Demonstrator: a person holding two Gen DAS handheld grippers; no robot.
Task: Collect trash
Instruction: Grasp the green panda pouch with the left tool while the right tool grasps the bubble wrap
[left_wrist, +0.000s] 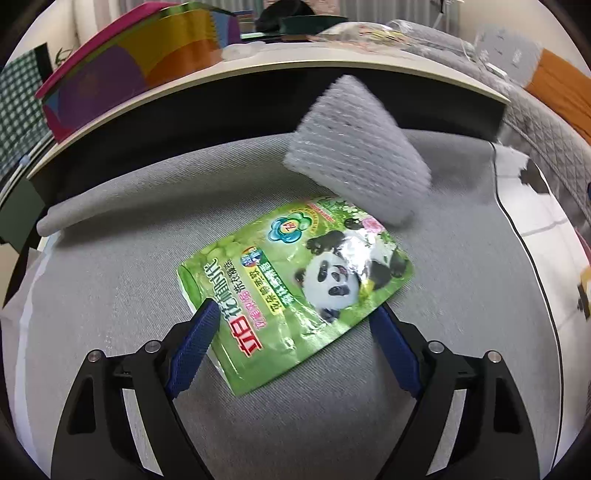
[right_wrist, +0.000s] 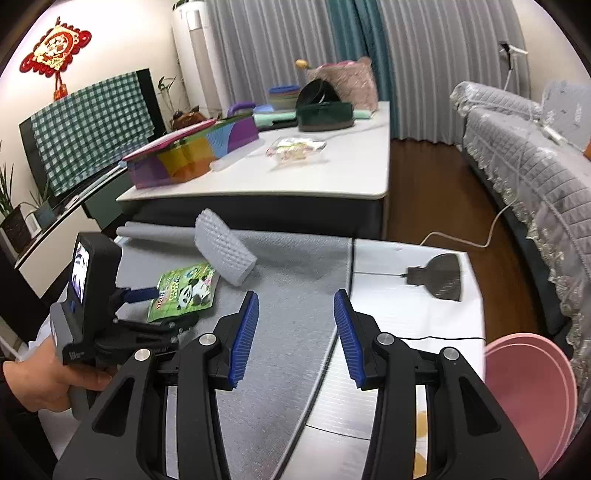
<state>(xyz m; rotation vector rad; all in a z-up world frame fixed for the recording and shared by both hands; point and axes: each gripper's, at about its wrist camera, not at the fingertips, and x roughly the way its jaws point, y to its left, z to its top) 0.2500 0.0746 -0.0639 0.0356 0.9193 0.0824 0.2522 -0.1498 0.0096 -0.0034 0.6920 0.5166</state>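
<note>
**A:** Where is your left tool (left_wrist: 293, 314) right now?

**B:** It hovers low over a grey mat (left_wrist: 110, 266), its blue pads spread wide apart. Between them lies a flat green pouch (left_wrist: 295, 280) printed with a panda, resting face-up on the mat. One pad (left_wrist: 195, 343) sits at the pouch's near left edge, the other at its right edge. You are not pinching it; whether the pads touch it I cannot tell.

**A:** Anything else close to the pouch?

**B:** A white foam net sleeve (left_wrist: 354, 151) lies just beyond it, overlapping the pouch's far corner. From the right wrist view, the same sleeve (right_wrist: 225, 251) lies on the mat behind the pouch (right_wrist: 184, 291), slanted.

**A:** And your right tool (right_wrist: 295, 336)?

**B:** Its pads are also apart, with nothing between them. It hangs above the mat's right border, where the grey mat (right_wrist: 295, 266) meets a white surface (right_wrist: 417, 314). Your left hand (right_wrist: 40, 380) shows at the lower left, gripping the handle of the other tool.

**A:** What surrounds you?

**B:** A pink basin (right_wrist: 528, 398) sits at the lower right edge. A dark fan-shaped object (right_wrist: 443, 277) with a cord lies on the white surface. Further back stands a white desk (right_wrist: 351, 177) carrying a colourful box (right_wrist: 192, 155), a clear wrapper (right_wrist: 295, 147) and a dark green container (right_wrist: 325, 114). A grey quilted sofa (right_wrist: 535, 173) runs along the right.
</note>
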